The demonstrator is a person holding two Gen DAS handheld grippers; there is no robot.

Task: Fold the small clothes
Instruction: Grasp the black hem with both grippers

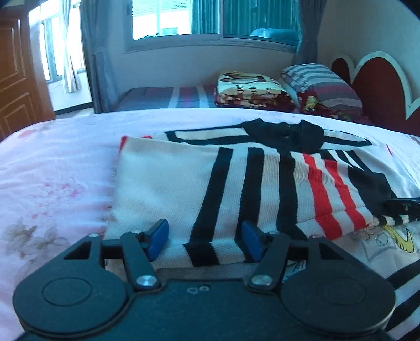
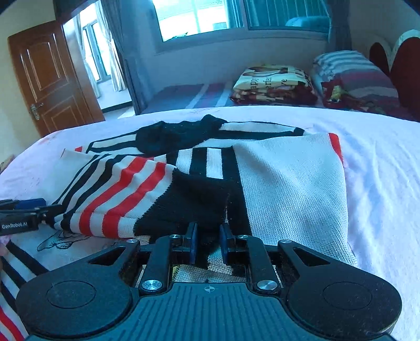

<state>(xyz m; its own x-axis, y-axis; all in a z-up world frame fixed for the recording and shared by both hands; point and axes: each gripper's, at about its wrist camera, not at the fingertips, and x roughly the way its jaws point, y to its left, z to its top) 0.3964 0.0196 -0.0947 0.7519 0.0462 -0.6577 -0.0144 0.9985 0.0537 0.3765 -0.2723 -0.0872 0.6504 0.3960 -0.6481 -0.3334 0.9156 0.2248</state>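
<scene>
A small cream knit sweater with black and red stripes lies partly folded on the pink bed sheet. Its sleeves are folded across the body; the black collar is at the far end. My left gripper is open, its blue pads over the sweater's near hem. My right gripper is open with a narrower gap, over the black cuff on the sweater. The left gripper shows at the left edge of the right wrist view. The right gripper's tip shows at the right edge of the left wrist view.
Folded blankets and a striped pillow lie at the far side by the red heart headboard. A window is behind, a wooden door at left. A cartoon-printed cloth lies under the sweater's near edge.
</scene>
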